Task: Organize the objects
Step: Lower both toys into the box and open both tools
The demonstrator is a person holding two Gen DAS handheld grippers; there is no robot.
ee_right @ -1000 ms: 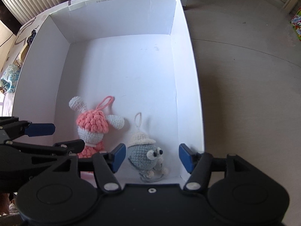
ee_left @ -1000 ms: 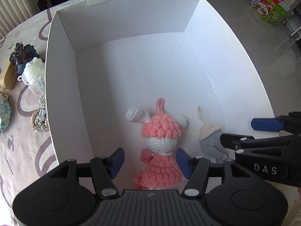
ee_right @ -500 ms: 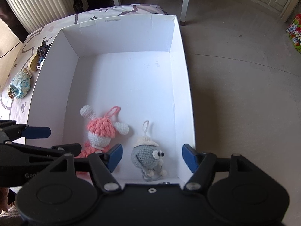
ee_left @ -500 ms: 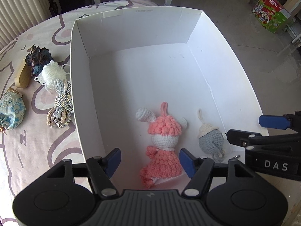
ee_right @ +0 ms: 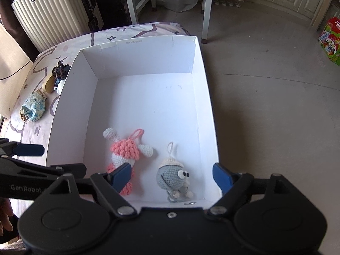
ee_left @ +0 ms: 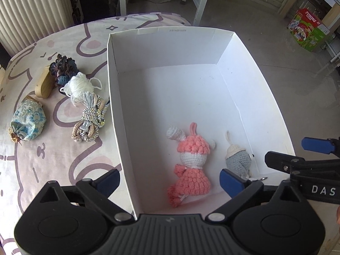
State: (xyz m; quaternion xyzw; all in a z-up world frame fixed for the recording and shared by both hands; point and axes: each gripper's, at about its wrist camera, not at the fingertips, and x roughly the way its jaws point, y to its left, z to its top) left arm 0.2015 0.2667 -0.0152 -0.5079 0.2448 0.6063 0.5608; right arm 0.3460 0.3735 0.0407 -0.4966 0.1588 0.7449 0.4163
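Note:
A white cardboard box (ee_left: 114, 97) (ee_right: 204, 97) stands on the table. Inside lie a pink and white crochet bunny (ee_left: 192, 161) (ee_right: 125, 150) and a grey crochet figure with a white hat (ee_left: 238, 159) (ee_right: 171, 174), side by side near the box's near wall. My left gripper (ee_left: 170, 180) is open and empty above the near left corner of the box. My right gripper (ee_right: 172, 176) is open and empty above the grey figure. Each gripper shows in the other's view, the right (ee_left: 297, 155) and the left (ee_right: 42, 159).
Left of the box on the patterned tablecloth (ee_left: 53, 159) lie a twisted cord bundle (ee_left: 91, 116), white yarn (ee_left: 79, 86), a dark crochet piece (ee_left: 62, 68), a wooden block (ee_left: 43, 86) and a blue floral pouch (ee_left: 27, 122). Floor lies right of the box.
Both grippers have risen and pulled back from the box, open and empty throughout. The two crochet toys stay where they lay. More of the table's left side has come into view.

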